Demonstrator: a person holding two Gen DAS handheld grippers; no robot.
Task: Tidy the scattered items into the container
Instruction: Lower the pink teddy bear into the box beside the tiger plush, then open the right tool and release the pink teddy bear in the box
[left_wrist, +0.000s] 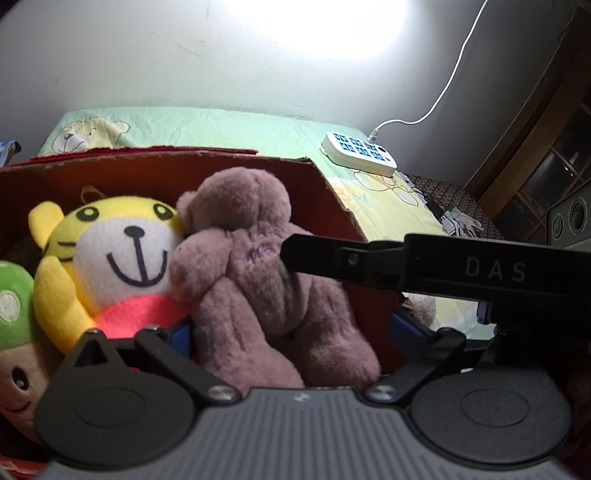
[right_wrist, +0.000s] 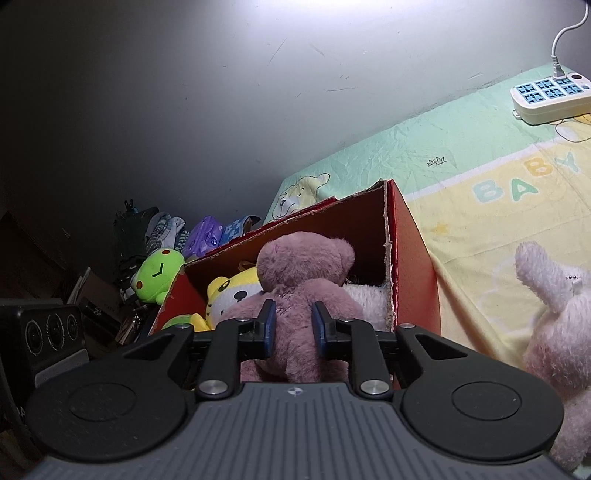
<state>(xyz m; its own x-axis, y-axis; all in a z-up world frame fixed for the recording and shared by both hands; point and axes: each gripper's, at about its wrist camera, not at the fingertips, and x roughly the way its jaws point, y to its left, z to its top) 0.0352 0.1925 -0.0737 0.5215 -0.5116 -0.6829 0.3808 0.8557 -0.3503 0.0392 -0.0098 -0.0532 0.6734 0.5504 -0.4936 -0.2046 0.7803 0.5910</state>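
Note:
A mauve plush bear (left_wrist: 258, 266) sits upright in the red cardboard box (left_wrist: 332, 192), next to a yellow tiger plush (left_wrist: 122, 258) and a green-capped plush (left_wrist: 11, 295). My left gripper (left_wrist: 291, 332) is wide open around the bear's lower body. My right gripper (right_wrist: 293, 328) is shut on the bear's (right_wrist: 306, 280) body at the box (right_wrist: 410, 258); it also crosses the left wrist view as a black bar (left_wrist: 369, 258). A pink-white plush (right_wrist: 557, 317) lies on the bed to the right of the box.
The box stands on a bed with a green and yellow baby-print sheet (right_wrist: 480, 177). A white power strip (left_wrist: 358, 153) with a cable lies near the wall. A green frog plush (right_wrist: 157, 275), clutter and a speaker (right_wrist: 51, 332) are left of the box.

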